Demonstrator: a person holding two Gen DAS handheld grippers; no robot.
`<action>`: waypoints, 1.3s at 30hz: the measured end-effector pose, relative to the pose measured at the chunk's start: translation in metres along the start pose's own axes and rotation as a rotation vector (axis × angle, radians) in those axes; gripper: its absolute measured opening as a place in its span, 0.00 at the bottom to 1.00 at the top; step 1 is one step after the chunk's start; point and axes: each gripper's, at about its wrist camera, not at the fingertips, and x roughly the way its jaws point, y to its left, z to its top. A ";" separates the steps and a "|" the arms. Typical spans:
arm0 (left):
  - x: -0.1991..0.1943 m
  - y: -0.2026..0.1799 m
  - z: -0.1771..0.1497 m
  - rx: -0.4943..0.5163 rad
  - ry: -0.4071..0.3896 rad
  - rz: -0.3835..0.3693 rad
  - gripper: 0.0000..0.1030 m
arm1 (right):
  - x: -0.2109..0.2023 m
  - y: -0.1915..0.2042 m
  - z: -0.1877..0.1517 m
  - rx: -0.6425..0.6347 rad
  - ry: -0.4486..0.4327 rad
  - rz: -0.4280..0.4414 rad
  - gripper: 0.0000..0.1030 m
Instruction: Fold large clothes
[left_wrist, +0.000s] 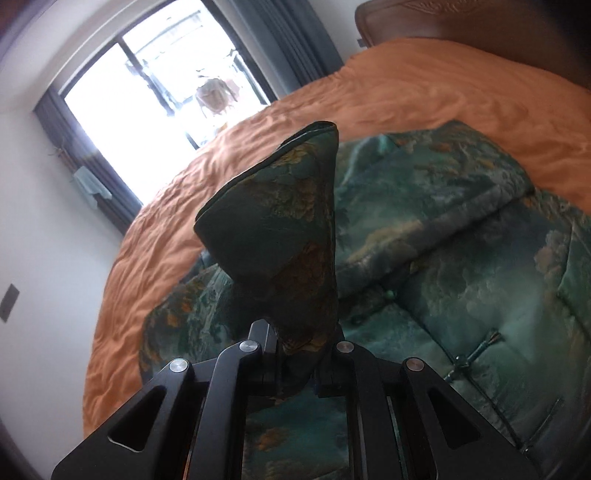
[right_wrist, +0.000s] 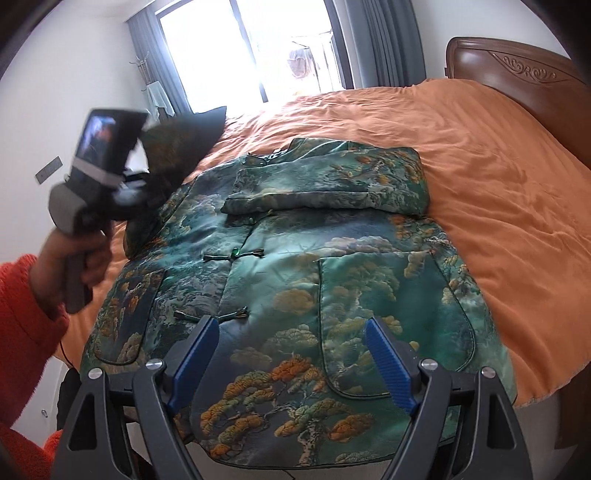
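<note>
A large green brocade jacket (right_wrist: 295, 280) with orange trees and knot buttons lies front-up on the bed. One sleeve (right_wrist: 325, 181) is folded across its chest. My left gripper (left_wrist: 301, 354) is shut on the cuff of the other sleeve (left_wrist: 280, 229), which stands up in front of the lens, lifted off the bed. In the right wrist view that gripper (right_wrist: 138, 166) is at the left, held by a hand in an orange sleeve, with the dark sleeve end (right_wrist: 184, 140) rising from it. My right gripper (right_wrist: 291, 330) hovers open over the jacket's lower front, with nothing between its blue pads (right_wrist: 386, 360).
The orange bedspread (right_wrist: 498, 192) covers the bed around the jacket. A carved wooden headboard (right_wrist: 517, 74) stands at the right. A bright window (right_wrist: 258, 48) with grey curtains is behind the bed, and a white wall (right_wrist: 62, 110) is on the left.
</note>
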 end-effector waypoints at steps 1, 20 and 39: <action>0.006 -0.004 -0.004 -0.006 0.018 -0.016 0.10 | 0.001 -0.001 0.000 0.005 0.001 0.002 0.81; -0.055 0.025 -0.078 -0.097 0.038 -0.135 0.80 | 0.086 -0.032 0.107 0.206 0.124 0.209 0.81; -0.083 0.104 -0.128 -0.322 0.045 -0.056 0.81 | 0.209 0.050 0.157 0.109 0.223 0.287 0.13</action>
